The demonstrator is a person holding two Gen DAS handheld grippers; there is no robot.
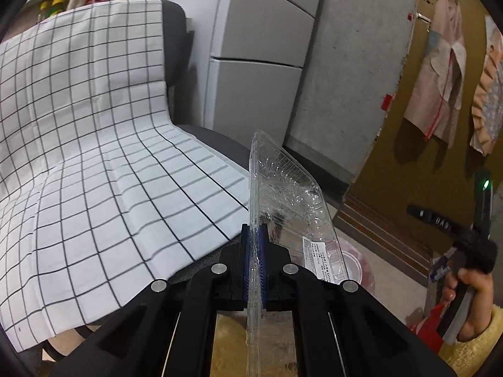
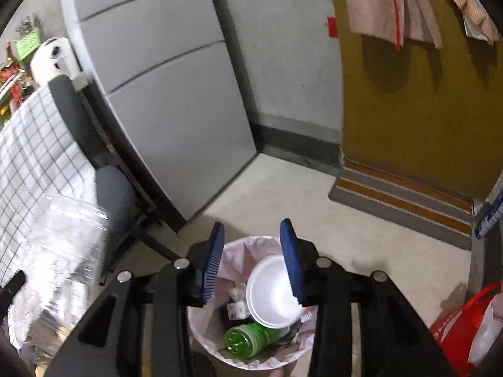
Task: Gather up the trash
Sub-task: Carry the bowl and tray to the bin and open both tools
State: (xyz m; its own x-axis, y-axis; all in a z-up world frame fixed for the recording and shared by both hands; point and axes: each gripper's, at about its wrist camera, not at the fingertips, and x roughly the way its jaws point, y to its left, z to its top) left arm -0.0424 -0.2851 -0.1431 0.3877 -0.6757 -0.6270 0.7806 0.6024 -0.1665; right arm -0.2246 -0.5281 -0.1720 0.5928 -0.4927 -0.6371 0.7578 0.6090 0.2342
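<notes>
The left tool (image 1: 255,251) is clamped edge-on upon a clear, ribbed plastic food tray (image 1: 283,188), whose thin wall stands upright between the blue pads and which bears a white printed label on its right flank. Beyond that tray lies a white cloth with a dark grid pattern (image 1: 94,157), draped over a grey padded chair (image 1: 176,47), with a pale grey cabinet (image 1: 257,62) behind. At the right edge of the left wrist view, a hand (image 1: 465,286) in a yellow fuzzy sleeve grips the other handle. The right tool (image 2: 253,260) stands partly open, nothing between its blue ribbed pads. It hangs directly above a round bin lined with a pale pink bag (image 2: 226,355). Inside the bin rest a white foam bowl (image 2: 273,295), tilted on its side, a green plastic bottle (image 2: 251,339) lying beneath it, and small scraps too indistinct to identify. A red bag (image 2: 456,330) sits on the floor right of the bin, and a striped mat (image 2: 402,201) lies against the yellow wall.
</notes>
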